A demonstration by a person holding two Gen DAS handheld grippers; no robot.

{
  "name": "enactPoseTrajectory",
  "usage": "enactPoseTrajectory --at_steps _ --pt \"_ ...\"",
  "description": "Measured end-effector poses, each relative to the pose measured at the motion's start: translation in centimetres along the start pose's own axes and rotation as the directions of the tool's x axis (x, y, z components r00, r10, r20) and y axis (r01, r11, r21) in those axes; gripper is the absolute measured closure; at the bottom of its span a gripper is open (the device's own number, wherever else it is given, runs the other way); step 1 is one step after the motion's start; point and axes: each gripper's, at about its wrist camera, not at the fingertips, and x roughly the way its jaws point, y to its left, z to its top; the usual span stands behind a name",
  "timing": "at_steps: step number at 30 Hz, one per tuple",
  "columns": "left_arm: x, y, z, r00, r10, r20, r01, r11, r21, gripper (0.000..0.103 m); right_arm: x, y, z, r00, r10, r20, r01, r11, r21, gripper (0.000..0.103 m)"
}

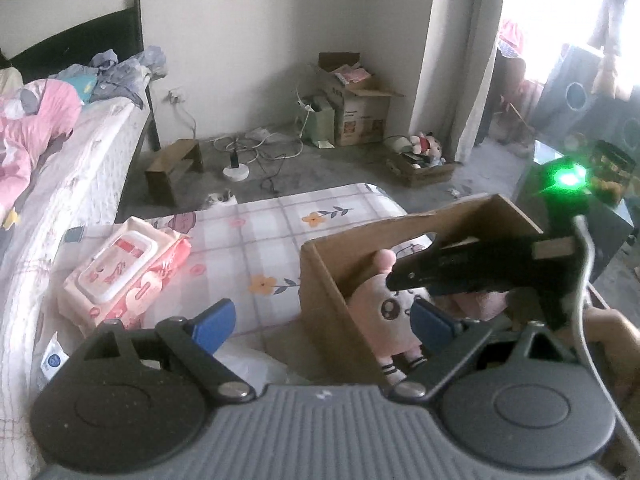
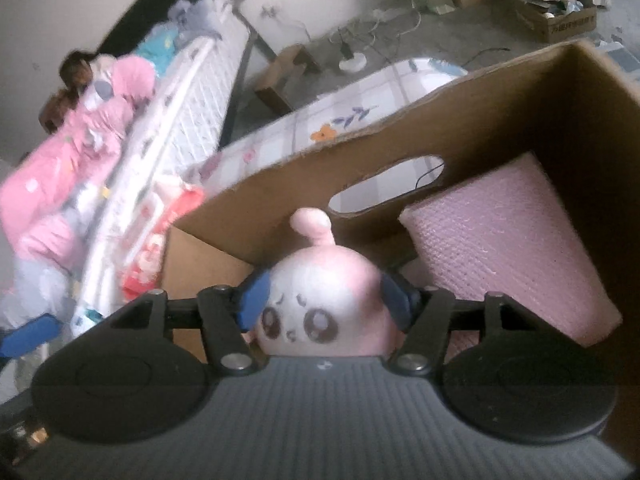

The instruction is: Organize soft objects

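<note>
Your right gripper [image 2: 324, 300] brackets the pink plush doll's [image 2: 316, 300] head over the cardboard box [image 2: 500, 120], the pink pad at 2 o'clock; contact unclear, likely light and squashy, while your left gripper [image 1: 320, 318] gapes empty.

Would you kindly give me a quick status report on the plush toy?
Right gripper jaws flank plush toy inside cardboard box. Left gripper open, empty. Pink folded cloth beside toy; nothing blocking.
</note>
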Motion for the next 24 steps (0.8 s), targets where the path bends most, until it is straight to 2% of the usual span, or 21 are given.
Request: enactPoseTrajectory --at_steps 5,12,16,18,21,24 --pt "0.5 0.8 -0.8 1.000 -0.016 -0.013 0.016 1.000 -0.023 0.008 1.4 0.4 0.2 1.000 0.008 0.011 -0.008 0.999 -0.048 0.041" --pt "0.6 1.2 -1.6 0.999 -0.037 -0.020 0.037 0.999 -0.037 0.008 1.3 -1.0 0.3 0.990 0.142 -0.023 -0.142 0.990 0.000 0.045" --pt "0.6 0.9 -1.7 0.999 -0.044 -0.020 0.043 0.999 -0.031 0.008 0.6 -0.8 0.2 0.992 0.118 -0.035 -0.118 0.993 -0.022 0.044" --pt "0.4 0.9 -1.8 0.999 -0.048 -0.015 0.048 0.999 -0.025 0.008 -0.9 -0.9 0.4 0.993 0.118 -0.006 -0.118 0.993 -0.021 0.044" --pt "0.3 1.0 -1.9 0.999 -0.052 -0.012 0.052 0.998 -0.021 0.008 -3.4 -0.9 1.3 0.997 0.039 0.069 -0.033 0.996 -0.077 0.044" --pt "0.2 1.1 -1.9 0.998 -0.056 -0.010 0.056 0.998 -0.030 0.008 -3.9 -1.4 1.9 0.998 0.014 0.069 -0.009 0.997 -0.073 0.044"
